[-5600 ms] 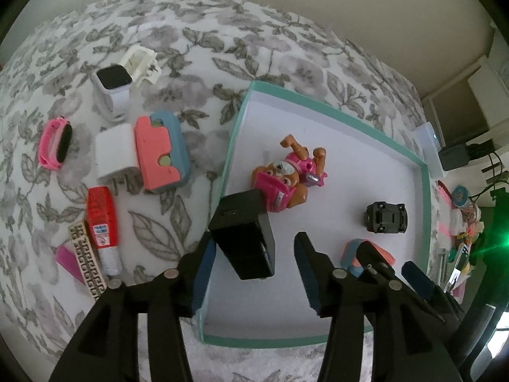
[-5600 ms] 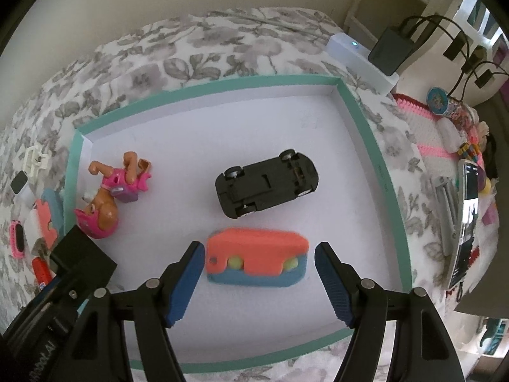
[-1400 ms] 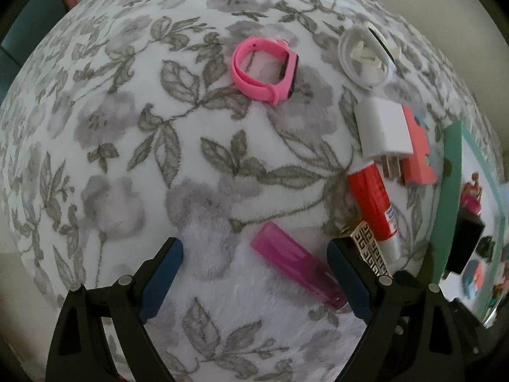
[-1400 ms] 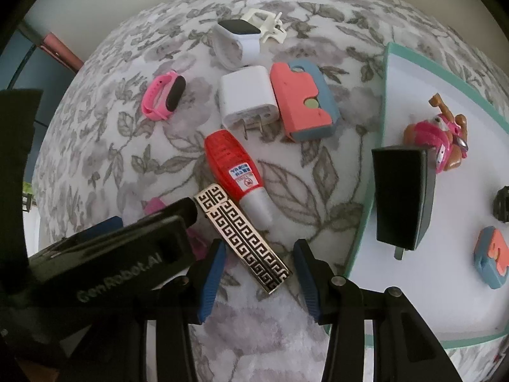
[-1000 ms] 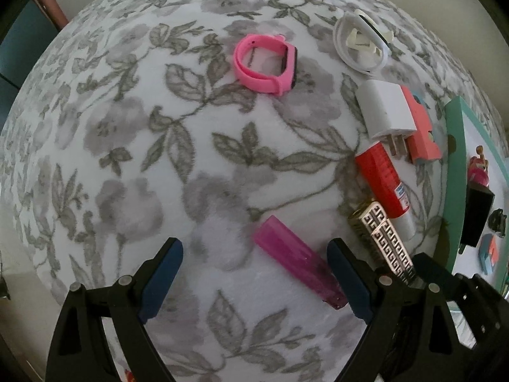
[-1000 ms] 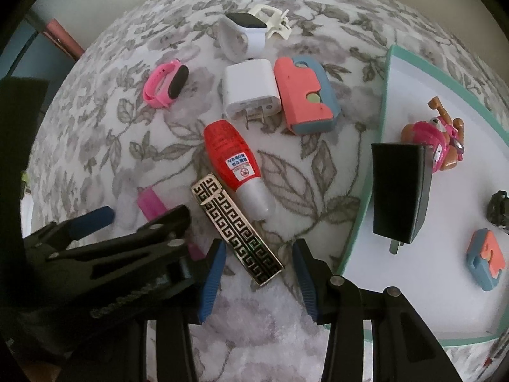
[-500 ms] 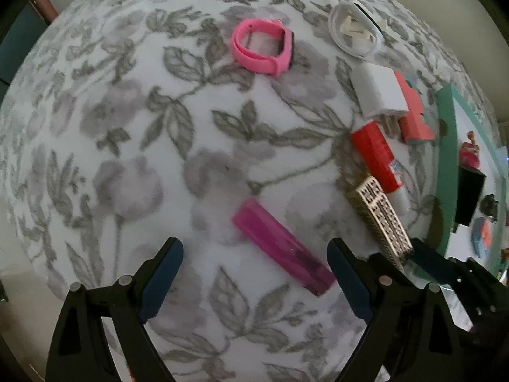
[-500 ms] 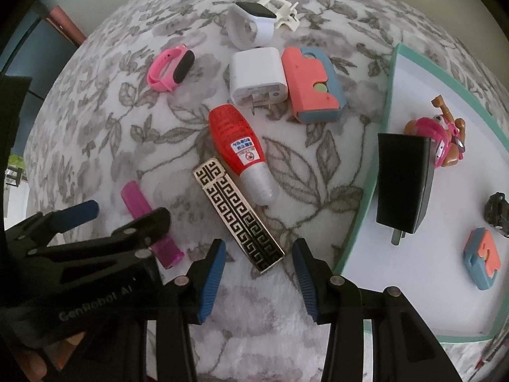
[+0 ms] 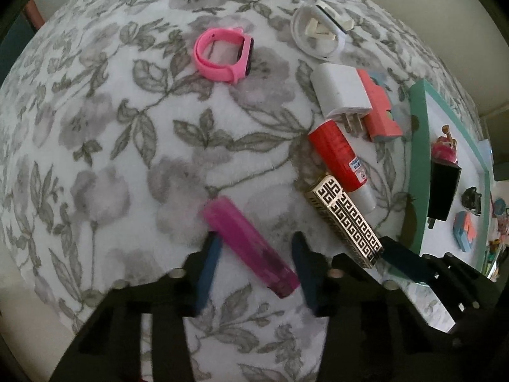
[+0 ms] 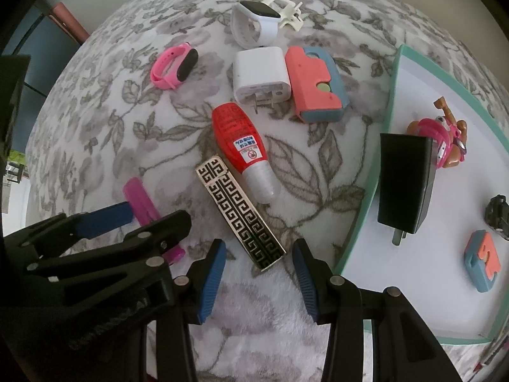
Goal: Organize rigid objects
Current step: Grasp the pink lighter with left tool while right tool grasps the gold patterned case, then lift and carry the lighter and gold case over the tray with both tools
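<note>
Both tongs gape empty: left tongs (image 9: 253, 267) straddle the light, slick pink lighter (image 9: 249, 246), right tongs (image 10: 259, 278) near the stiff patterned case (image 10: 240, 211), best pinched across their narrow sides

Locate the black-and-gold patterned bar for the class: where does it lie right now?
In the right wrist view the patterned bar lies on the floral blanket, just ahead of the right gripper, beside the red bottle.
</note>
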`<state>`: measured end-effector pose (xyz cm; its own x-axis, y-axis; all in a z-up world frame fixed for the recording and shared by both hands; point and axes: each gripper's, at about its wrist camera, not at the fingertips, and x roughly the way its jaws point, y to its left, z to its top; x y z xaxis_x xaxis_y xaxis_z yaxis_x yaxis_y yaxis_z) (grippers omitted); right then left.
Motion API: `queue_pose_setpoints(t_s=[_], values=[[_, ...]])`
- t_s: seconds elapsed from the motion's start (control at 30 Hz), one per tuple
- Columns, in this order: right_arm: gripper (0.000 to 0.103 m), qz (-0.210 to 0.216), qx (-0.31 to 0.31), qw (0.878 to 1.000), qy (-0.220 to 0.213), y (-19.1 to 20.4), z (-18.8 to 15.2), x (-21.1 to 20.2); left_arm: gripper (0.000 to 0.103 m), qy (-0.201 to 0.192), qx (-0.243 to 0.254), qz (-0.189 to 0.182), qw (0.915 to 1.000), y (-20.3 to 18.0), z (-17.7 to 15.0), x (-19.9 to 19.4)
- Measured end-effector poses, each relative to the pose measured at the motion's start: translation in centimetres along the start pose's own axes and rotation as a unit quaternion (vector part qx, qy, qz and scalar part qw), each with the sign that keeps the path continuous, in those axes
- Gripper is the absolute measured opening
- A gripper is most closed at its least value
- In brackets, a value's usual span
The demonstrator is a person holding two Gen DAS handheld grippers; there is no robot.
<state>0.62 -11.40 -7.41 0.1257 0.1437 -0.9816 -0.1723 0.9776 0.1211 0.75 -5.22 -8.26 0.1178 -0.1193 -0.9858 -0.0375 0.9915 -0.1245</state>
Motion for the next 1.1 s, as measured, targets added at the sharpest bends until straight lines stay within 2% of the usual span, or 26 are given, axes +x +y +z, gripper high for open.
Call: queue_pose_setpoints(t_s=[0.03,0.23,0.33,0.5,0.67,0.9,1.1], values=[[0.047,0.001,0.000,1.000,0.000,0.0,0.1,0.0,0.034,-0.003,0.003,0.004,1.0000,-0.1,0.1,-0.3],[0.047,0.003,0.001,1.000,-0.001,-0.2,0.3,-0.1,0.024,-0.015,0.015,0.008,0.9998,-0.4,0.4,-0.2],[0.047,0.006,0.003,1.000,-0.002,-0.3,0.3,-0.1,0.021,-0.020,0.034,0.022,0.9990,0.7,2.4,0.0],[0.046,0.000,0.002,1.000,-0.012,-0.2,0.6,-0.2,0.020,-0.025,0.061,0.043,0.9969,1.3,4.1,-0.2],[0.041,0.005,0.000,1.000,-0.023,0.1,1.5,-0.1,0.020,-0.027,0.057,0.038,0.9973,1.8,5.2,-0.1],[0.040,-0.033,-0.024,0.998,-0.039,2.0,2.3,0.5,0.021,-0.040,0.058,0.040,0.9967,2.0,4.9,0.4],[0.034,-0.047,-0.027,0.998,-0.042,2.7,2.3,0.6,0.021,-0.051,0.059,0.052,0.9956,1.7,4.8,0.0]])
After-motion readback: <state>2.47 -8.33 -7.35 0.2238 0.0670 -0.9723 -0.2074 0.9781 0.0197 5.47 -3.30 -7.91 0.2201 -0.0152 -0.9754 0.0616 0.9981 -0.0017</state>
